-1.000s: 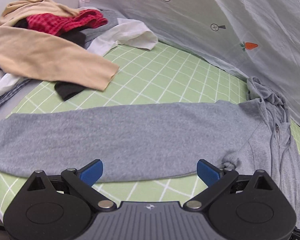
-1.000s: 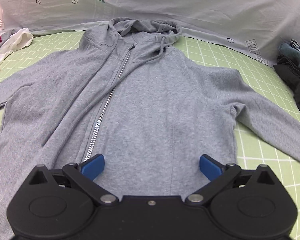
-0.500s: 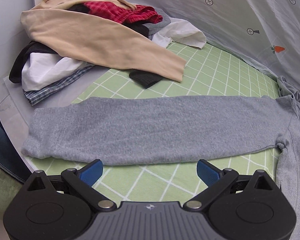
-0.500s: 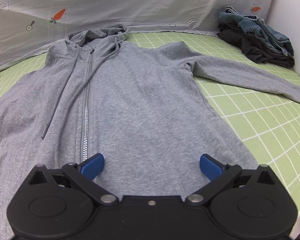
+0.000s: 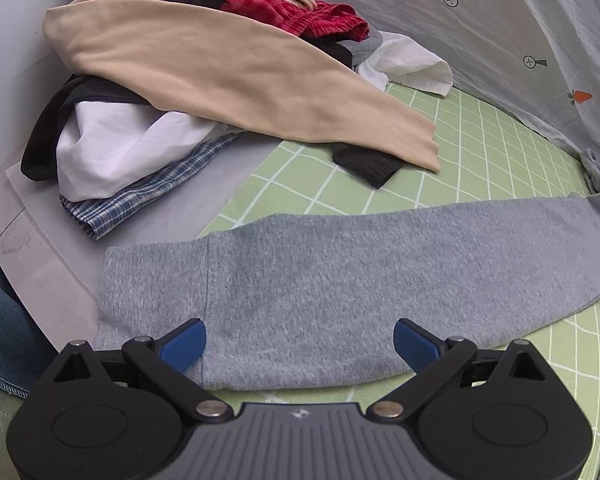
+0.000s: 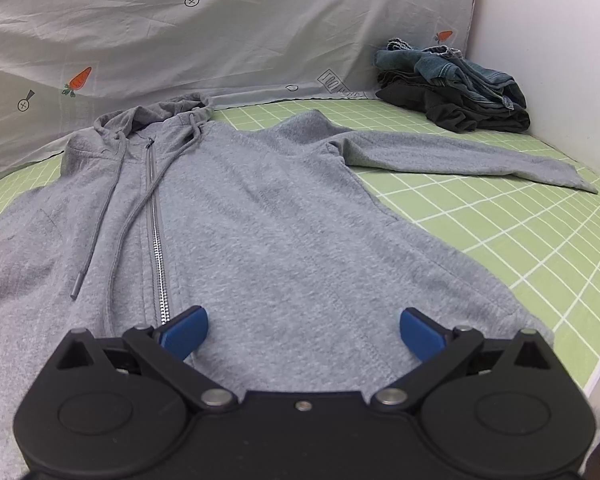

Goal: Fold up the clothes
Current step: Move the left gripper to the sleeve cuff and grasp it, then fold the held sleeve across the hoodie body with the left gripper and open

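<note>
Cuff of the flat grey zip-up hoodie's sleeve (image 5: 340,292) lies just ahead of my wide-spread left gripper (image 5: 300,340) — I'd pinch its seam cleanly, while my right gripper (image 6: 304,334), equally wide, hovers over the hem.

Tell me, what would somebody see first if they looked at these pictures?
First comes the big grey hoodie, spread flat and zipped up on the green checked mat, both sleeves stretched out to the sides. Next, the messy pile of clothes at the far left of the mat, with a tan top draped over red checked cloth. Both grippers, left and right, are open above the hoodie.
</note>
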{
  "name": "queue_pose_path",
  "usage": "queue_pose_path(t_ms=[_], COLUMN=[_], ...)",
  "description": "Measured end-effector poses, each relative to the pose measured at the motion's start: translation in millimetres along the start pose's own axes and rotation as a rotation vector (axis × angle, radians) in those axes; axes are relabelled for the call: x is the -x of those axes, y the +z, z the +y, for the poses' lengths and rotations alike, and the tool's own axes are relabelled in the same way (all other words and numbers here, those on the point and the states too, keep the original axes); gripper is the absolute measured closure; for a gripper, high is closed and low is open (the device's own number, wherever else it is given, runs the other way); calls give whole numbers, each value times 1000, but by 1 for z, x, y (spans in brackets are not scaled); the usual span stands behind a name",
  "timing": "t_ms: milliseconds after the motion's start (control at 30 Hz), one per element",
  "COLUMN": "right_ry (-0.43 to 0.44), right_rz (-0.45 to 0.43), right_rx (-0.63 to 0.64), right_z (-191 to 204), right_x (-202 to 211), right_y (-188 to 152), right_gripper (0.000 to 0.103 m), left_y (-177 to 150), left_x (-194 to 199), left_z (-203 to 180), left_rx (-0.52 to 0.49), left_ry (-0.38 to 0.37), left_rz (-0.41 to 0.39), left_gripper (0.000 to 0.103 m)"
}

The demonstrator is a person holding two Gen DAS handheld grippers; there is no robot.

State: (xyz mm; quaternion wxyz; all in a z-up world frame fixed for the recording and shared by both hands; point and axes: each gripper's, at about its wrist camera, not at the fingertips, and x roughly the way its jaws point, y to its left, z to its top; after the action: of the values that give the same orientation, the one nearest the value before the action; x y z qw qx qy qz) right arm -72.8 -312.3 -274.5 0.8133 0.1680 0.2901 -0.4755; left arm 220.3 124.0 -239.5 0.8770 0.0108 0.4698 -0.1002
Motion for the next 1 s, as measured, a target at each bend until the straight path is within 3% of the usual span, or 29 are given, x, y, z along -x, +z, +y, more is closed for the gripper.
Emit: queue_pose_path(t_ms=[433,633,767,867,1000], right_ry=[4,6,9,11,10], right_rz=[-6,-8,-9,-9,-10], right_rx=[-1,-2,-3,-4,-5], right_z=[0,-1,-1,-2,-1], right_x=[0,0,0,0,1], right_y=[-1,-1,-1,-1,-2], right_gripper=[0,0,0,0,0], left_y=[-9,-8,-7,-3,2], left_x=[-13,-11,-10,-8,-11], left_z=[-33,-43,-47,-52,-69], left_rx=[-77,-64,-39,-24,-28], left_ry=[38,49,64,54,27], left_rz=[-45,-76,-82,-84,-72], left_gripper=[6,26,31,65,68])
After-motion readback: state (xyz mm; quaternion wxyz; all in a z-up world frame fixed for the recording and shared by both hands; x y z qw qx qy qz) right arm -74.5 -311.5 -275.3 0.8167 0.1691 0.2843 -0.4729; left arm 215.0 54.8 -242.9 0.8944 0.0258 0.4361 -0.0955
